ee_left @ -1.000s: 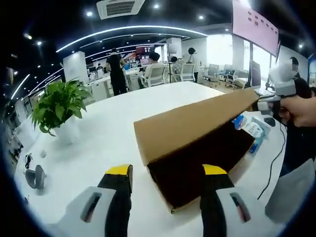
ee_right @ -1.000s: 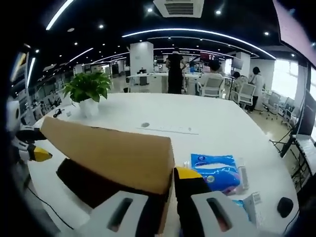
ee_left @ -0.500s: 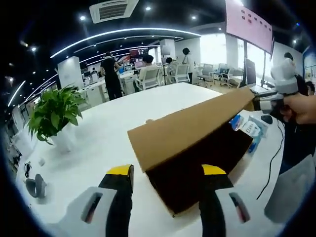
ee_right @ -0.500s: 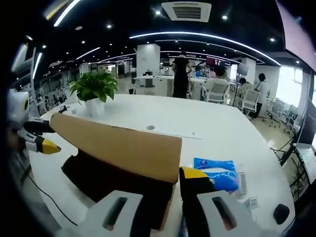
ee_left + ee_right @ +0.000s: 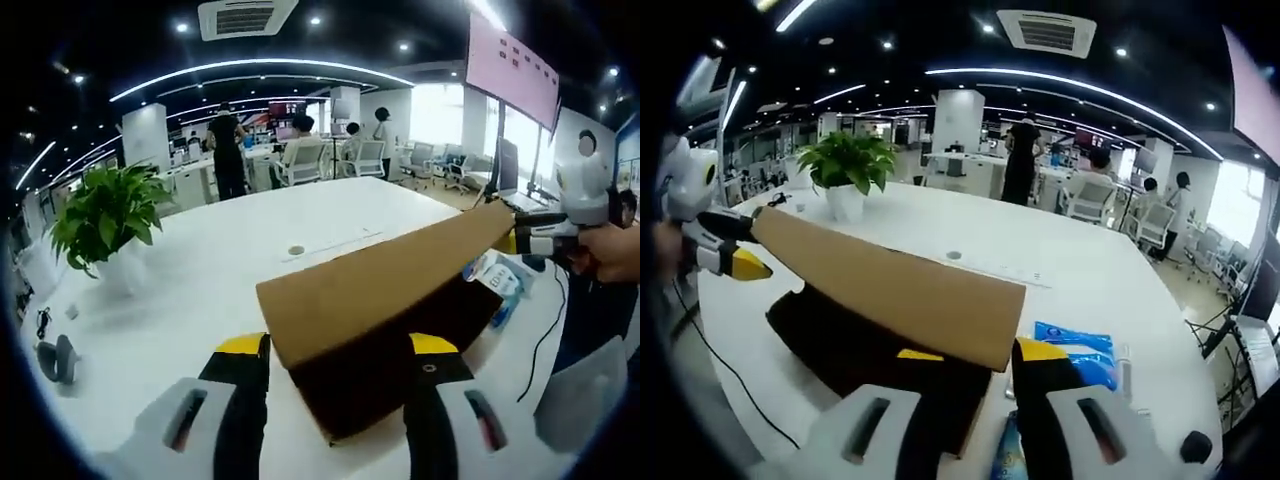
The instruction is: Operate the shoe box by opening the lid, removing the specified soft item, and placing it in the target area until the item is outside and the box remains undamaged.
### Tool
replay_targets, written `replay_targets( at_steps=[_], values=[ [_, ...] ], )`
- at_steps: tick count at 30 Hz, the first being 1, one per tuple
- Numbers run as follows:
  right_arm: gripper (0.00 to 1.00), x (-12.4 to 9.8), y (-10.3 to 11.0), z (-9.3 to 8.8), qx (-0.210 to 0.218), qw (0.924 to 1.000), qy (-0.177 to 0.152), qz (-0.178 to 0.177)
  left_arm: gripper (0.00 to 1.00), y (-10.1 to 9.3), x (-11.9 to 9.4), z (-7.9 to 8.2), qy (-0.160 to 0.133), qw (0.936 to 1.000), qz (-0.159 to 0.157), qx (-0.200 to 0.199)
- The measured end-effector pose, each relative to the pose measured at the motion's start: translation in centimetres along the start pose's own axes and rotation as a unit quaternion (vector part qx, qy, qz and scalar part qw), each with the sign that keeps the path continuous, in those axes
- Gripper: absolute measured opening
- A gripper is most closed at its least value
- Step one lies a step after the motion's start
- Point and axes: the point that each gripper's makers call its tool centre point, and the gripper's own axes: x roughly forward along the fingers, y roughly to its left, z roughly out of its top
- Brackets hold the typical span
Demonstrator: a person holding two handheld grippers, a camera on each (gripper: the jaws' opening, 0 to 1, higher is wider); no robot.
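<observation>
Shoe box [image 5: 390, 360] lid [image 5: 385, 280], gripped at each end by both jaws' closed tips, now raised higher, exposing the dark interior.

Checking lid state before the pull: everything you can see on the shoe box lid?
The lid is plain brown cardboard, a long flat panel, raised and tilted over the dark box body on the white table. The left gripper and right gripper each meet an opposite end. No tears visible.
</observation>
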Motion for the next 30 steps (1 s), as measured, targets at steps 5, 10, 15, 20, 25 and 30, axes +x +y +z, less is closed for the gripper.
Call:
replay_targets(
  at_steps=[5, 10, 15, 20, 25, 30],
  values=[
    [0.24, -0.1, 0.4, -0.4, -0.005, 1.0000, 0.003, 0.007, 0.56, -0.4, -0.1, -0.5, 0.006, 1.0000, -0.006, 0.004],
    [0.29, -0.4, 1.0, -0.9, -0.010, 0.9997, 0.003, 0.020, 0.63, -1.1, -0.1, -1.0, 0.007, 0.9998, -0.017, 0.002],
    [0.35, -0.6, 1.7, -1.5, -0.017, 0.9992, 0.007, 0.037, 0.65, -1.4, -0.2, -1.4, 0.008, 0.9997, -0.020, -0.009],
    [0.43, -0.8, 2.2, -1.5, -0.025, 0.9986, 0.004, 0.047, 0.66, -1.5, -0.2, -1.5, 0.005, 0.9997, -0.019, -0.012],
    [0.46, -0.9, 2.5, -1.7, -0.028, 0.9982, 0.005, 0.053, 0.66, -1.6, -0.1, -1.7, 0.008, 0.9997, -0.016, -0.017],
    [0.49, -0.9, 2.8, -1.7, -0.022, 0.9982, 0.005, 0.056, 0.66, -1.6, -0.3, -1.7, 0.005, 0.9994, -0.017, -0.028]
  ],
)
